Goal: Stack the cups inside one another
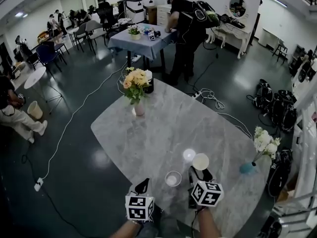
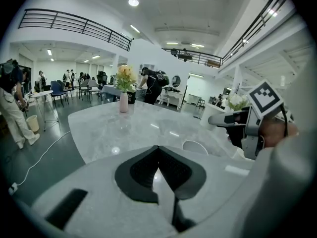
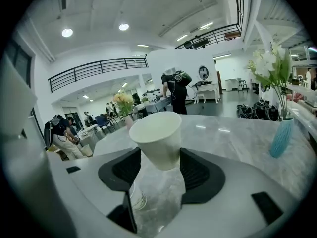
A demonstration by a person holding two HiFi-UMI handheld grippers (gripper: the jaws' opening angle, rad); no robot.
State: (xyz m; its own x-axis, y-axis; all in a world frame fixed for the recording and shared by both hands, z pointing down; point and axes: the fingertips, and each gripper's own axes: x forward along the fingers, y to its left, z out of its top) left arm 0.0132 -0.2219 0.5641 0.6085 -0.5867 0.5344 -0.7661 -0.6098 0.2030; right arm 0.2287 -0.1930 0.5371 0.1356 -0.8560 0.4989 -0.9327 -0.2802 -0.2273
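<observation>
Right gripper (image 3: 158, 168) clamps 1 white paper cup (image 3: 157, 138) by its sides over the marble table (image 1: 148, 133), while the left gripper (image 2: 158, 155), jaws pressed together on nothing, hovers near a clear cup (image 1: 173, 178) and another white cup (image 1: 188, 155) standing there.

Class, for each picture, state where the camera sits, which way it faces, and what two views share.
Head view: on the person's head, facing steeply down at the grey marble table; both forearms, left gripper and right gripper show.
Left gripper view: on the left gripper, facing across the table; its shut, empty jaws show.
Right gripper view: on the right gripper, facing across the table; its jaws clamp a white paper cup.
Shared: both gripper views see the pink vase of yellow flowers.
</observation>
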